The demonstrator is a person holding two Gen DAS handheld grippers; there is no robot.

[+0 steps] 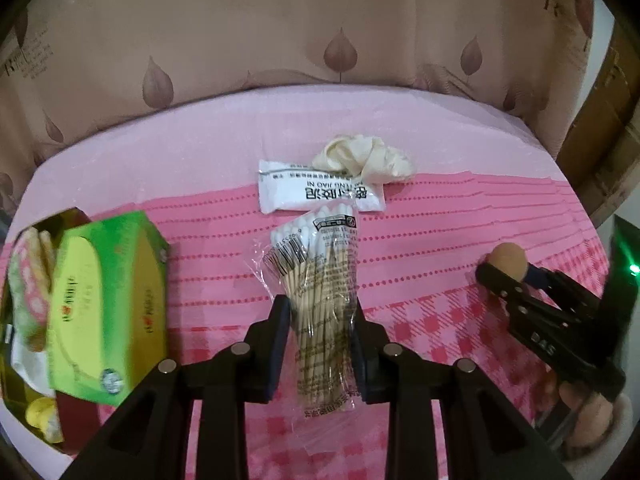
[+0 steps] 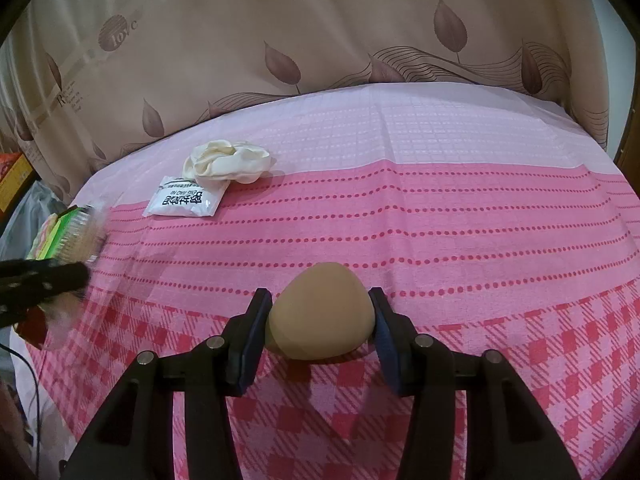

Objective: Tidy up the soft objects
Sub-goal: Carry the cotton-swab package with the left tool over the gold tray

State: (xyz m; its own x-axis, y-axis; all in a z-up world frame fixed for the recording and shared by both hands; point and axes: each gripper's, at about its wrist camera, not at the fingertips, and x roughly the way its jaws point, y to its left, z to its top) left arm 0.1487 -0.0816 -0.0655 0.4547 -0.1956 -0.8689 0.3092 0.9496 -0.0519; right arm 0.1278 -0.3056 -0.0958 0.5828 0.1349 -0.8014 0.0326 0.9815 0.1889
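Observation:
My left gripper is shut on a clear bag of cotton swabs and holds it over the pink cloth. My right gripper is shut on a beige makeup sponge; the sponge also shows in the left wrist view at the right. A white sachet with black print lies further back, with a crumpled cream glove at its far edge. Both show in the right wrist view: the sachet and the glove. The left gripper and the swab bag appear blurred at that view's left edge.
A green tissue box sits in an open carton at the left with other soft items. The pink checked cloth covers the table. A leaf-print curtain hangs behind. A cardboard box stands at the right.

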